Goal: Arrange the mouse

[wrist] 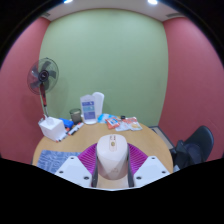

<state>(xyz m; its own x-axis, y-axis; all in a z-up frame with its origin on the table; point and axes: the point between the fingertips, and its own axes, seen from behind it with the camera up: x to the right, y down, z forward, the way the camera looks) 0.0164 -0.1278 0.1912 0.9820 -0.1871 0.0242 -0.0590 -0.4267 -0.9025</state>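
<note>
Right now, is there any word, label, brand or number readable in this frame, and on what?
None can be read.
Mouse between the gripper fingers: no visible marking.
Items on the table, such as the white jug: any print is too small to read.

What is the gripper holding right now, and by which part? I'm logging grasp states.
The mouse sits between the fingers, the pads along its two long sides. Whether both actually press on it cannot be told from this view.
</note>
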